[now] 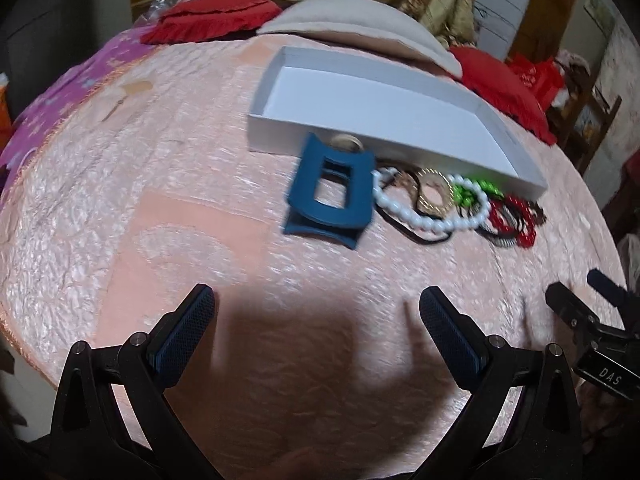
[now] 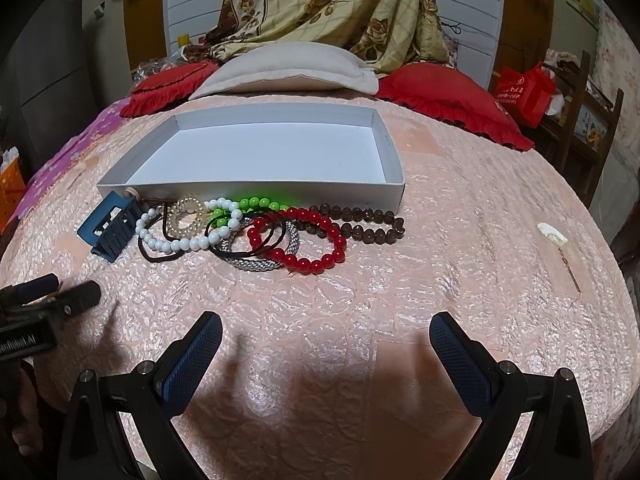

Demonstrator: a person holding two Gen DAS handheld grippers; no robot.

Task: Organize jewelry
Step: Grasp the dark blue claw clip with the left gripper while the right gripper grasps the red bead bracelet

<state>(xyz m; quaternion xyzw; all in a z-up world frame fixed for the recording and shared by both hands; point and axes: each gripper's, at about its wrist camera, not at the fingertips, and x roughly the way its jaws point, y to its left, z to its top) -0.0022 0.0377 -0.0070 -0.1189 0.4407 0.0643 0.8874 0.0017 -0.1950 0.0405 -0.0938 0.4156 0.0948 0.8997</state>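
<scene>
A shallow white box point(image 2: 256, 191) lies empty on the pink bedspread. Along its near wall sits a tangle of jewelry: a blue claw clip point(image 2: 110, 228), a white bead bracelet point(image 2: 180, 243), a clear spiral tie point(image 2: 186, 218), green beads point(image 2: 252, 203), a red bead bracelet point(image 2: 320, 266), dark brown beads point(image 2: 360, 224) and a silver woven bangle point(image 2: 256, 265). My right gripper point(image 2: 326, 322) is open, short of the red bracelet, holding nothing. My left gripper point(image 1: 317, 300) is open and empty below the blue claw clip point(image 1: 328, 196) and white bead bracelet point(image 1: 432, 220).
A beige pillow point(image 2: 288, 68) and red cushions point(image 2: 452, 96) lie behind the white box point(image 1: 380, 148). A small white scrap point(image 2: 552, 234) rests on the cover at the right. A red bag point(image 2: 524, 92) and a wooden chair stand off the bed's right side.
</scene>
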